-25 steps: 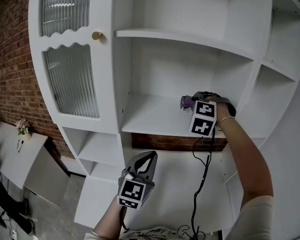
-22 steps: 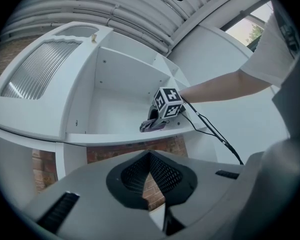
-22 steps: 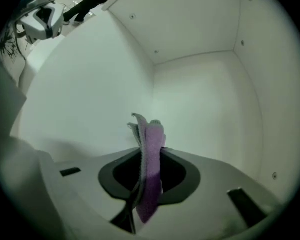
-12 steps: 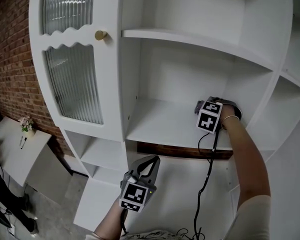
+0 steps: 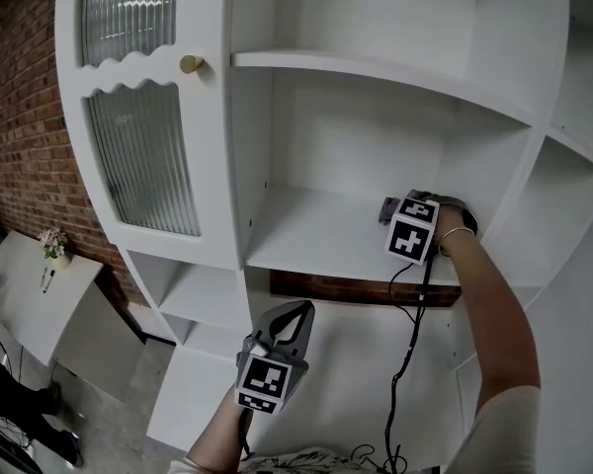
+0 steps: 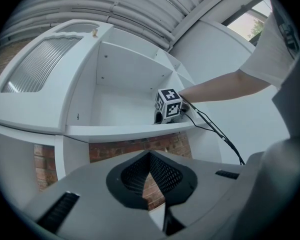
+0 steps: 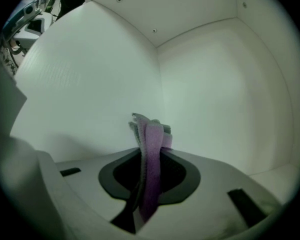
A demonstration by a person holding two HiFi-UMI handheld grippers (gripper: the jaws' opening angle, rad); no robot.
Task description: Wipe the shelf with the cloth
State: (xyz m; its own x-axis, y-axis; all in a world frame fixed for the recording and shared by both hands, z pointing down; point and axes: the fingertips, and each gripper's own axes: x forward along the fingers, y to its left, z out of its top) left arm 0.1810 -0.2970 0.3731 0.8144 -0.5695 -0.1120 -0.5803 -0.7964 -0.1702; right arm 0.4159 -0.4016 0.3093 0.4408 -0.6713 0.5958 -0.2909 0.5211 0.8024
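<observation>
Well, the right gripper (image 5: 396, 213) is up on the white shelf (image 5: 306, 230), over at its right side and near the back wall. Its jaws are squeezed tight on the purple cloth (image 7: 151, 146). The cloth is folded up between them, and a bit of it pokes out past the tips, toward the corner where the white walls meet. From the head view only a small purple bit shows next to the marker cube.

The left gripper (image 5: 301, 310) is held low, below the shelf (well apart from the other one). Its jaws are pressed together at the tips with nothing in them.

A black cable (image 5: 405, 344) hangs down from the right gripper. To the left is a door of wavy glass (image 5: 143, 166) with a gold knob (image 5: 191, 64), and a brick wall (image 5: 20, 117) beside it.
</observation>
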